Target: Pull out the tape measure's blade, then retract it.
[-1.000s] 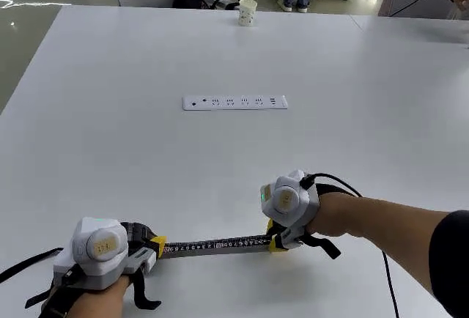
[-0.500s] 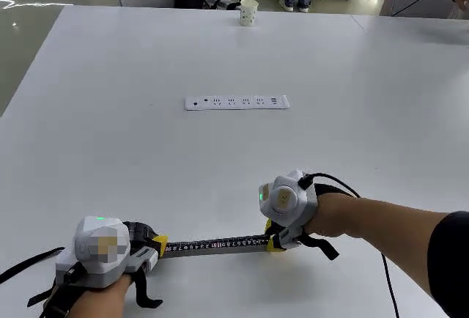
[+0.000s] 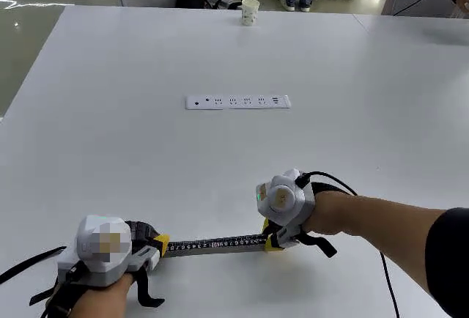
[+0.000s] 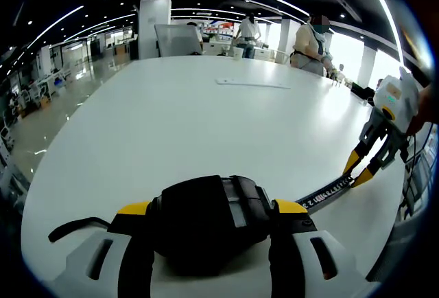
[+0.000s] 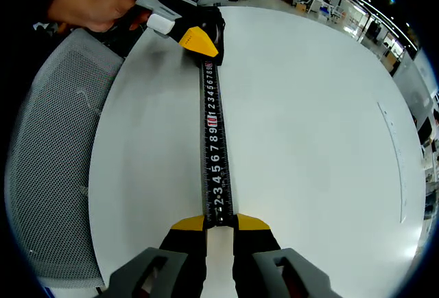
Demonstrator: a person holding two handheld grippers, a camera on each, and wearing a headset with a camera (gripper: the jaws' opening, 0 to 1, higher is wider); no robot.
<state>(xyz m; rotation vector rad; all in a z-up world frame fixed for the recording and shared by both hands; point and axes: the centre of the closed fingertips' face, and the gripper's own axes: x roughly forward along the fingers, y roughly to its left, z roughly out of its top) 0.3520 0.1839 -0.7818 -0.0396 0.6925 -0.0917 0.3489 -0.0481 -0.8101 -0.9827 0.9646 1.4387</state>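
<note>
Left tongs (image 4: pixel 214 210) clenched on the case (image 4: pixel 206 233), right tongs (image 5: pixel 219 224) pinching the blade (image 5: pixel 211 140) tip; one slip could whip it back

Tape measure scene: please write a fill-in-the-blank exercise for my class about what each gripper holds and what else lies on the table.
On the tape measure, the left gripper is shut on the black ____. The right gripper pinches the end of the ____, drawn out between the grippers. Farther off on the table lies a white power ____.
Missing words: case; blade; strip.
</note>
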